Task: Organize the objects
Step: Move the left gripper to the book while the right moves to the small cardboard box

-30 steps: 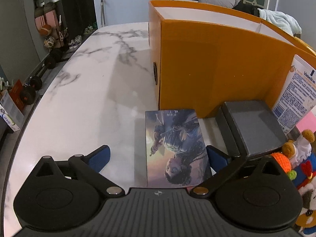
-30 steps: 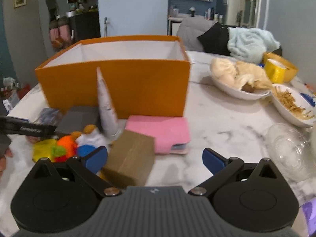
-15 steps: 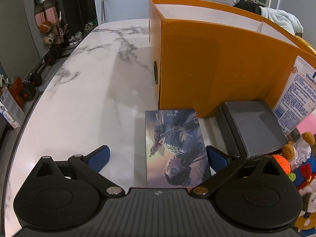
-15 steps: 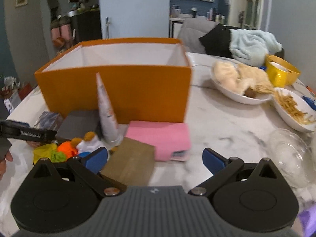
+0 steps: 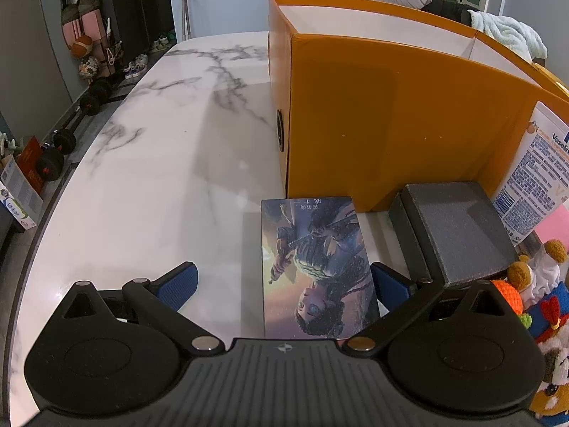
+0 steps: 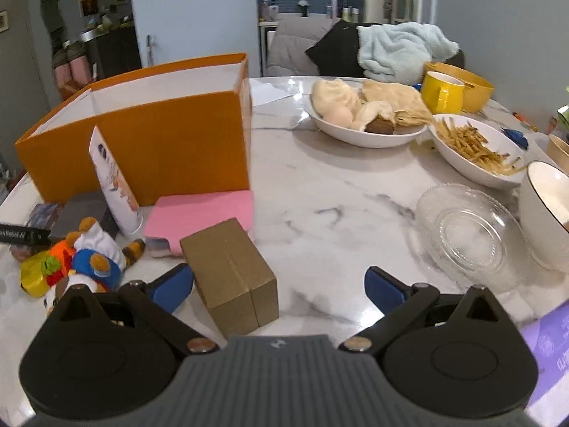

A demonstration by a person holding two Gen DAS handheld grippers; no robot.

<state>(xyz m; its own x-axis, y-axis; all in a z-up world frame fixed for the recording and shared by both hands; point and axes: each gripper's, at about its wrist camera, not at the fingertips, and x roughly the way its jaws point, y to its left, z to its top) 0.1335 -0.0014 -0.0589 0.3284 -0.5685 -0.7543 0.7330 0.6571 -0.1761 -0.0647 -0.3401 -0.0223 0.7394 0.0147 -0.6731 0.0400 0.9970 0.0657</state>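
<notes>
Both tongs gape wide, gripping nothing. The left tongs (image 5: 282, 286) straddle an illustrated card box (image 5: 314, 267) lying flat on the marble table (image 5: 142, 178), touching the orange storage box (image 5: 391, 124). The right tongs (image 6: 279, 284) flank a brown cardboard box (image 6: 231, 274), just beside a pink case (image 6: 202, 210), Vaseline tube (image 6: 113, 181) and plush toys (image 6: 81, 259).

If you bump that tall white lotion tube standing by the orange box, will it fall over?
Probably yes. The lotion tube stands upright on its small cap, tall and thin, so a nudge would likely tip it. It seems to lean near the orange box, which might catch it on that side. Its smooth plastic may be slippery in a gripper.
</notes>
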